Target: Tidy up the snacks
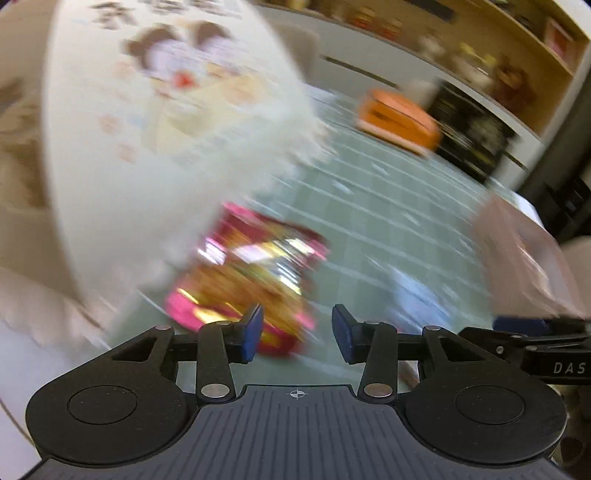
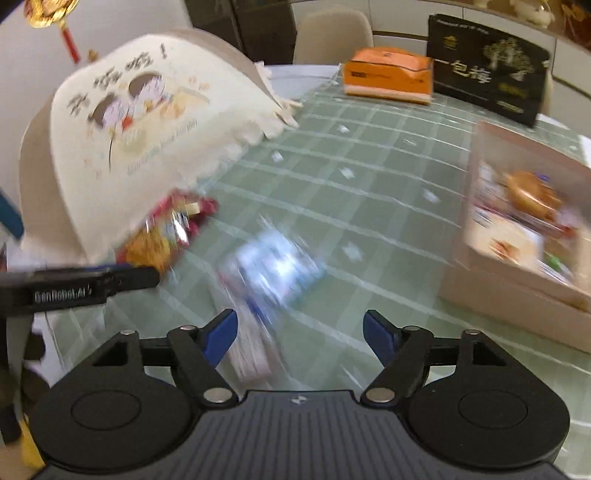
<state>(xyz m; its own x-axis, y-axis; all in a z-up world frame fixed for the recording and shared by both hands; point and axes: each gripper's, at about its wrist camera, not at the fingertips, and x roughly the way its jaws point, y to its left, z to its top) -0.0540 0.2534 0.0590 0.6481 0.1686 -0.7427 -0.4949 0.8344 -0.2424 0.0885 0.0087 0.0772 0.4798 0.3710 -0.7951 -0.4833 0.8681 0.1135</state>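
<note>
Right tool [image 2: 300, 338] gapes, empty, above blurred blue packet [image 2: 275, 264].

A big table [image 2: 369, 206] fills the room's middle, covered with a pale green cloth crossed by white lines. A beige chair [image 2: 332, 35] stands at its far side. Behind the chair is a white wall, and a dark cabinet [image 2: 258, 26] stands beside it. A gold charm with a red tassel [image 2: 55, 14] hangs on the wall. A long wooden shelf [image 1: 517, 48] runs high along the other wall, full of blurry things.
</note>
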